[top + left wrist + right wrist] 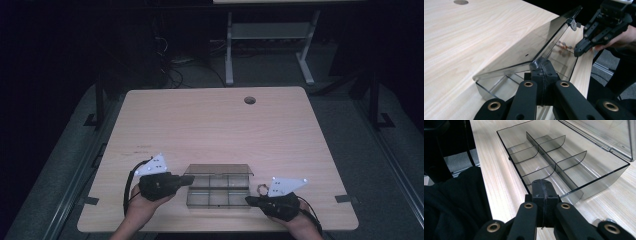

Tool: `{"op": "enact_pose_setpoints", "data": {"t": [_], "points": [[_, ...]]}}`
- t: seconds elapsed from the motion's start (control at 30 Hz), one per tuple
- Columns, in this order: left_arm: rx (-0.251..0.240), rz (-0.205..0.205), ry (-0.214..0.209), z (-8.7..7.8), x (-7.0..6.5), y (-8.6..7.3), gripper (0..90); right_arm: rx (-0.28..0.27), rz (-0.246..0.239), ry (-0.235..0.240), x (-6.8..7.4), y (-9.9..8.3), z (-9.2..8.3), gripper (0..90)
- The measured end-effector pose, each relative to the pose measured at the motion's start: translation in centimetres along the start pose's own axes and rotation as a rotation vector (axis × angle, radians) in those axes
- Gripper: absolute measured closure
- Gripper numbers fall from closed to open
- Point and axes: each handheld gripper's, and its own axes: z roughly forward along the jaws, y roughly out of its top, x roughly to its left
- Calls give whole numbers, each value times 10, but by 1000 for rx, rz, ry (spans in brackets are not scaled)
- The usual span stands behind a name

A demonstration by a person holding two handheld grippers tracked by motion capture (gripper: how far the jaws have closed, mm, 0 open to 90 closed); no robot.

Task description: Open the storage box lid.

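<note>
The clear plastic box (218,186) sits near the front edge of the wooden table (210,125), between the two grippers, with its lid (220,169) raised. The left gripper (541,65) has its jaws pressed together, and their tip lies against the front edge of the raised lid; whether any part of the lid is pinched between them I cannot tell. In the left gripper view the lid slopes up and away over the box's inner walls. The right gripper (543,185) is also closed, jaws flat against each other with nothing between them, its tip just at the near corner of the box. From that side the dividers (551,162) split the box into six compartments, and none of those I can see into holds anything. In the high view each gripper rests in a hand, the left hand (145,205) at the box's left end and the right hand (295,220) at its right. A few small metal bits (262,189) lie on the table just beside the right gripper. A round hole (249,100) marks the table's far side.
</note>
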Motion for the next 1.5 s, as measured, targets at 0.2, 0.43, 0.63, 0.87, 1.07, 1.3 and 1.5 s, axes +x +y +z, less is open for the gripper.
{"op": "enact_pose_setpoints", "data": {"t": [0.2, 0.43, 0.63, 0.87, 1.07, 1.3, 1.5], "points": [[-27, 5, 7, 2, 4, 9, 896, -1, 4, 4, -1, 0, 0, 900], [-42, 6, 10, 4, 10, 15, 897, -1, 3, 4, -1, 0, 1, 900], [-56, 8, 25, 4, 15, 21, 897, -1, 2, 7, -1, 0, 0, 900], [-89, 9, 40, 2, 22, 25, 896, -4, 8, 8, -1, 0, 1, 899], [-86, 13, 41, 2, 24, 25, 896, -3, 10, 11, -2, 0, 0, 899], [-82, 15, 38, 3, 24, 24, 897, -22, 22, 1, -7, 1, -6, 844], [-83, 18, 32, 3, 23, 24, 896, -22, 48, -43, -13, 7, -11, 545]]}}
